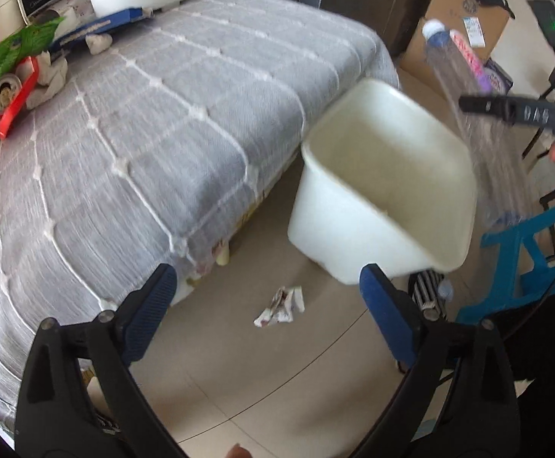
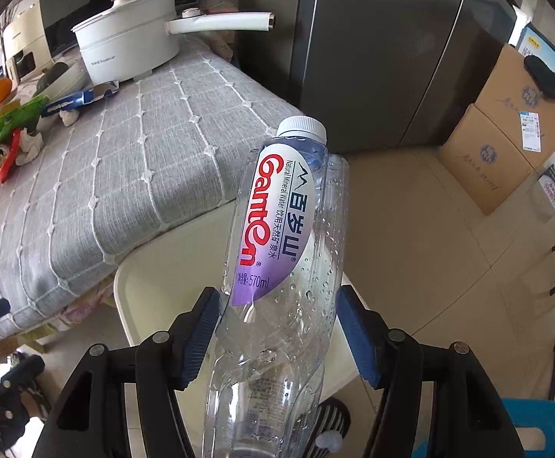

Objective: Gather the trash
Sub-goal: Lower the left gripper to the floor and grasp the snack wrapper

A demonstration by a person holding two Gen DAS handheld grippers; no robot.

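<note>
The right gripper (image 2: 275, 328) has its two blue ribbed pads pressed against the sides of one clear plastic water bottle (image 2: 281, 252), which stands nearly upright between them, tilted a little to the right; the bottle is ridged, empty but beaded with droplets inside, with a white screw cap and a glossy label in white, purple and red. From the left wrist view the same bottle hangs above the far right rim of the white bin (image 1: 376, 206), its lower part blurred. The left gripper (image 1: 267, 297) holds nothing, its jaws spread wide, with bare floor tiles between the black linkages. Just beyond its tips, on the smooth beige tile floor (image 1: 239, 374), lies one crumpled scrap of printed paper (image 1: 280, 307). The bin is a single smooth plastic tub, rectangular with rounded corners, standing just beside the corner of a table draped in a grey woven cloth (image 1: 155, 114) crossed by raised white cord in a grid. At the far left end of the cloth sit a green foil wrapper (image 1: 6, 53), a red strip (image 1: 16, 103), one can (image 1: 4, 93) on its side and several wads of white tissue (image 1: 50, 80). One white lidded pot (image 2: 128, 44) stands at the table's back. Two cardboard boxes (image 2: 506, 133) are stacked against the dark fridge.
</note>
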